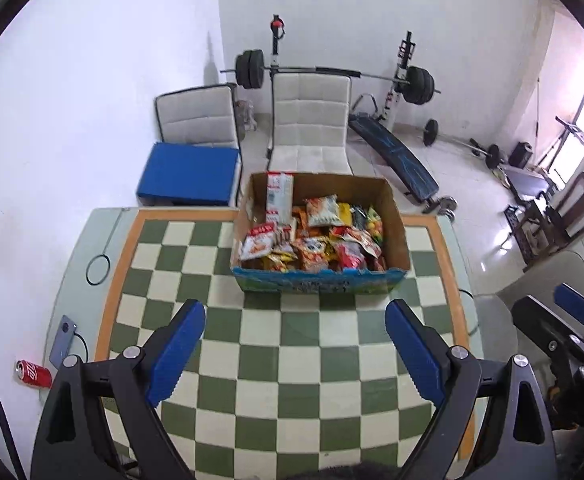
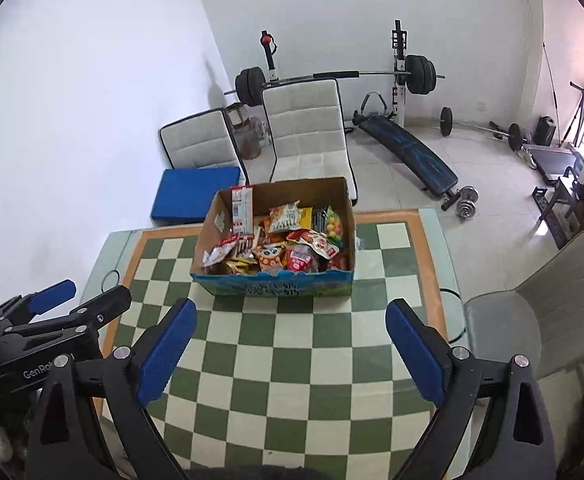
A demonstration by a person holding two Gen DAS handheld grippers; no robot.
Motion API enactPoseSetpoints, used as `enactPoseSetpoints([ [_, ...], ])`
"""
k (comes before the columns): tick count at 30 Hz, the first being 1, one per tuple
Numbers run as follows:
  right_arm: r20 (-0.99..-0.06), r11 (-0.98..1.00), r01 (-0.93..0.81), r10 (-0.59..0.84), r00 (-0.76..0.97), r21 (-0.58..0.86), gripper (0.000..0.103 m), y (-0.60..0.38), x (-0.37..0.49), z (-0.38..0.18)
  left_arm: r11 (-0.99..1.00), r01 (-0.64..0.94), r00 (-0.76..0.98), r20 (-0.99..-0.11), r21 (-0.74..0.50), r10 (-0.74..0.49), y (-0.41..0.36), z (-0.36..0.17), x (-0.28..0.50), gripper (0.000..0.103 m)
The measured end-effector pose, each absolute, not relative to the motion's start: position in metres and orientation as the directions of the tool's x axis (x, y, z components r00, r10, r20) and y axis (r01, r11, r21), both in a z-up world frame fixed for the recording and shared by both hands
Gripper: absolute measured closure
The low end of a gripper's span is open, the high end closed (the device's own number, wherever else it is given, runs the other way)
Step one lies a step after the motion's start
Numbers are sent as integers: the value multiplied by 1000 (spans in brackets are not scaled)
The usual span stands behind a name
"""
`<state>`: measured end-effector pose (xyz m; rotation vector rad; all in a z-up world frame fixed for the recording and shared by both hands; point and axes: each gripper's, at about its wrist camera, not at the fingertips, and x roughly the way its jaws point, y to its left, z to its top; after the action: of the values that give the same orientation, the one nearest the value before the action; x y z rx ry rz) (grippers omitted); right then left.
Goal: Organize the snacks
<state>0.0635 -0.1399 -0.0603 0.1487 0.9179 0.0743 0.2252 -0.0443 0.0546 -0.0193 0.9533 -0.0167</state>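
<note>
Both hand-held grippers sit nearest the lens: left hand-held gripper (image 1: 295,344) with its blue pads spread wide, nothing between them; right hand-held gripper (image 2: 291,340) likewise spread wide and empty. Both hover low over the near part of the bench (image 1: 300,364), which wears a green-and-cream checked cloth, bare where the grippers point.

Snacks (image 1: 312,240) all lie piled in a cardboard box (image 1: 320,280) at the far middle of the bench: loose mixed packets in red, orange and yellow, heaped without visible order, plus one tall red-and-white carton (image 1: 279,196) upright in the far-left corner. No packets show on the cloth outside the box.

Progress, as a judgement: everything being in the box fits either snacks gathered in already, or a jumbled pile awaiting sorting. Packets look tossed, not rows or groups, so can't settle which.

Off to the left edge: a red soda can (image 1: 33,373) lying on its side and a phone (image 1: 63,338) with cable.
</note>
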Motion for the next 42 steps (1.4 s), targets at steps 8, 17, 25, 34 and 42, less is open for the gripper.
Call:
enactPoseSetpoints([
  [8,-773,994,32,61,632,104,3,-139,84,-66,1000,-23,610,-793,-11,5,-38,49,246,3],
  [17,-760,996,56,14,650,66,3,-139,111,-75,1000,-11,603,-797,21,23,-43,38,265,3],
  [25,-765,996,55,15,644,66,3,-138,123,-81,1000,-7,590,-807,26,25,-44,32,272,3],
  [34,-771,996,63,10,636,65,3,-142,129,-92,998,-17,597,-800,58,56,-45,32,273,3],
  [42,-784,995,67,11,621,67,3,-144,128,-99,998,-12,592,-803,69,63,-48,30,273,3],
])
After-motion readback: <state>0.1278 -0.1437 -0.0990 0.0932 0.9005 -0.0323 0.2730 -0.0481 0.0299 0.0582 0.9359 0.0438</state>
